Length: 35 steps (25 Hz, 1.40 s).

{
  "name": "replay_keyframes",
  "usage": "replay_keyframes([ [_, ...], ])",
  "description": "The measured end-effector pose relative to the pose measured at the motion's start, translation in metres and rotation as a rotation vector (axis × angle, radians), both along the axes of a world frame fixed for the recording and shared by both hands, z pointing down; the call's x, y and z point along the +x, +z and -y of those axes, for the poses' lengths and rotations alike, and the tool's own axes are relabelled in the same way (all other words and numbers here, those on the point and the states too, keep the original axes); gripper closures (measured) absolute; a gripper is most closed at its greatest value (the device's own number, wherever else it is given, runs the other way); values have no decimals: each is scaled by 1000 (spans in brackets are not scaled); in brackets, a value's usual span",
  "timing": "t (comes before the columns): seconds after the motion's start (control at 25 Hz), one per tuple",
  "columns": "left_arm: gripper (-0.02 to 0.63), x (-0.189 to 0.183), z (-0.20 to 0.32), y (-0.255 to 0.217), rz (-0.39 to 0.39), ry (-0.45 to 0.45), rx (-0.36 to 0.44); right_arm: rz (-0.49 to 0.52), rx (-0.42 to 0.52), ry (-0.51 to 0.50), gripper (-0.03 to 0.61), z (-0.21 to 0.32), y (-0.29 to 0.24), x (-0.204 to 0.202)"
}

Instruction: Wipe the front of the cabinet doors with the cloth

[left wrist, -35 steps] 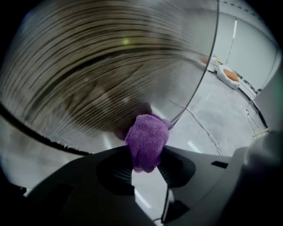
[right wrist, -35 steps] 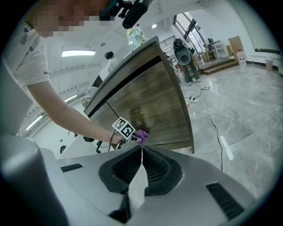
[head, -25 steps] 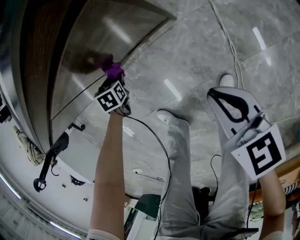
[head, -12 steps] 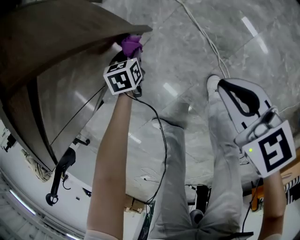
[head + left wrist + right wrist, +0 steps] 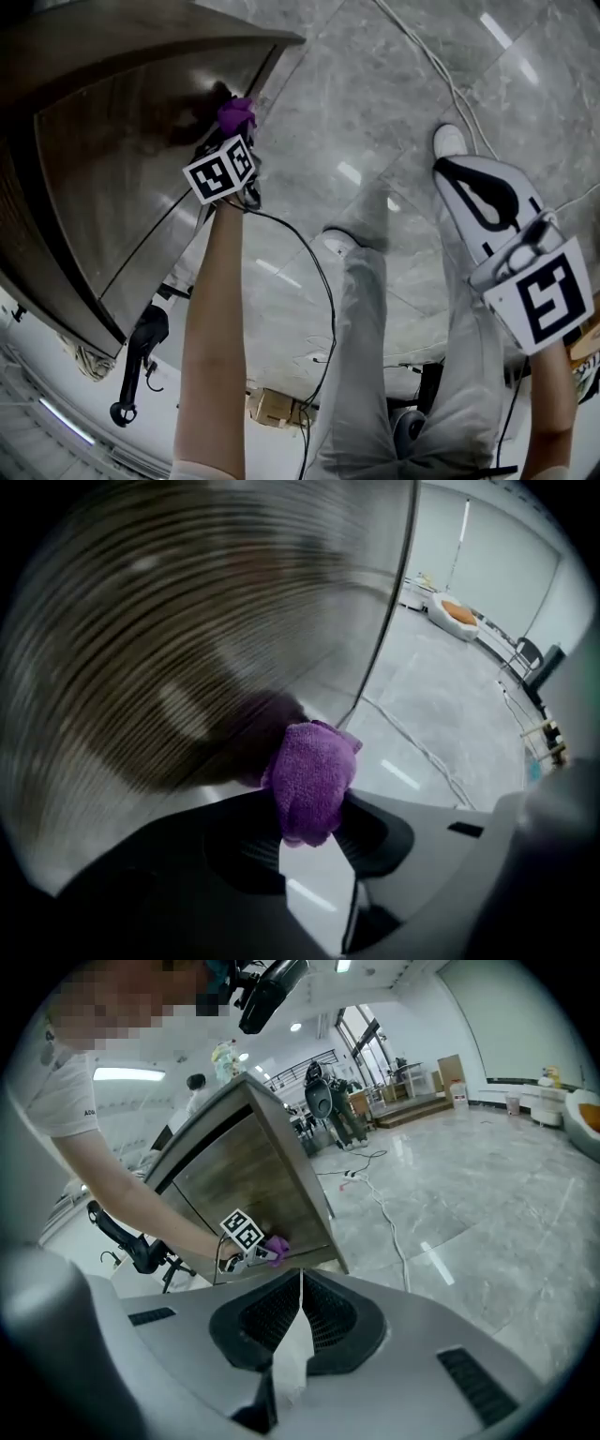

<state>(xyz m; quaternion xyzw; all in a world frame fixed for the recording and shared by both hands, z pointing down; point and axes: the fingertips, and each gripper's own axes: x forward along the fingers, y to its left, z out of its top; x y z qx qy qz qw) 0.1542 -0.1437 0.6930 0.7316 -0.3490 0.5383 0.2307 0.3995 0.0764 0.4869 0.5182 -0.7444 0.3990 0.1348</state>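
Observation:
A wood-grain cabinet fills the upper left of the head view, its door front glossy and reflective. My left gripper is shut on a bunched purple cloth, which is pressed against the door near its lower corner. Seen from the left gripper view, the cloth bulges out between the dark jaws, with its shadow on the door beside it. My right gripper hangs over the floor at the right, away from the cabinet, jaws closed together with nothing between them. It looks back at the cabinet and cloth.
The grey marble floor has a white cable running across it. The person's grey-trousered legs and white shoes stand between the grippers. A black wheeled stand sits by the cabinet's near side.
The left gripper with the cloth slid across the door to its corner edge, then came back a little onto the door face. The right gripper has stayed put.

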Motion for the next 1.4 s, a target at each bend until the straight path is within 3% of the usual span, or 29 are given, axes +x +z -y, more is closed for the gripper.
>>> replay_keyframes([
  [0.24,476,-85,-9,3,61,92,-33,21,34,-10,549,5,6,-73],
  [0.48,476,-133,-15,0,98,9,-74,56,39,-43,549,2,2,-123],
  [0.68,477,-146,-20,-10,147,-71,-73,76,49,-68,549,7,-8,-120],
  [0.84,477,-97,-33,-12,109,-26,-79,78,49,-68,549,9,-13,-87],
  [1.12,477,61,-22,-1,-24,3,-81,28,39,-92,549,11,-17,-1],
  [1.28,477,138,-17,10,-100,19,-78,-8,-3,9,549,3,-8,57],
  [1.4,477,156,-6,23,-120,-15,-72,-38,-3,79,549,-5,1,86],
])
